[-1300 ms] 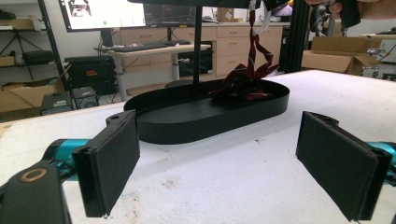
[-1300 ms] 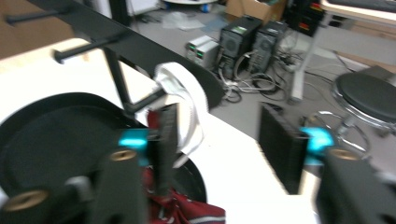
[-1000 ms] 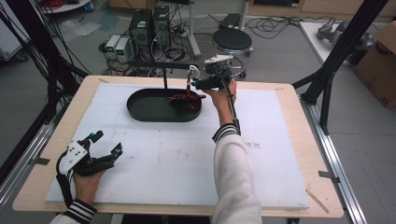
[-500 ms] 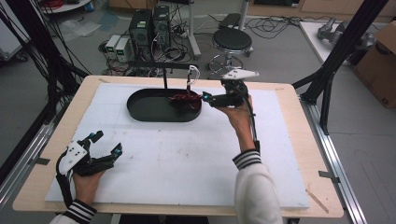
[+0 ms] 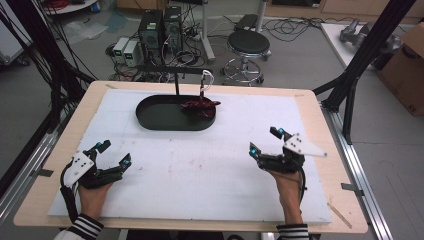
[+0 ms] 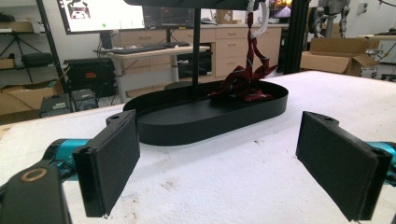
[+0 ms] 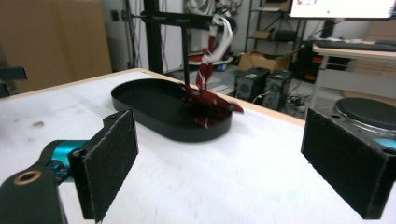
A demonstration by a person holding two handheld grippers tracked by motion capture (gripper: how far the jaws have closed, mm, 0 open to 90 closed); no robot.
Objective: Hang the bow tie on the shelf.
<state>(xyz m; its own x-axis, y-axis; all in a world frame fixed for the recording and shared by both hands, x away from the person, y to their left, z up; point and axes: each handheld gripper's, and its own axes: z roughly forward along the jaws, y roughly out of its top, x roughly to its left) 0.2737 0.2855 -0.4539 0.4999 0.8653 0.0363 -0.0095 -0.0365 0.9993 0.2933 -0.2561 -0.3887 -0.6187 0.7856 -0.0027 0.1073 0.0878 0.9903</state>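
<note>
Both the left gripper (image 5: 114, 154) and right gripper (image 5: 266, 141) rest wide open, jaws empty, apparently well short of the red tie (image 5: 200, 106).

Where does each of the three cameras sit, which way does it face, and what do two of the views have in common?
High view: above the person's side, looking forward and down; both forearms, left gripper and right gripper show.
Left gripper view: rides the left gripper, looking between its open jaws at the black tray.
Right gripper view: rides the right gripper, jaws open, facing the tray.
Shared: both gripper views show the red tie hanging from the stand into the tray.
</note>
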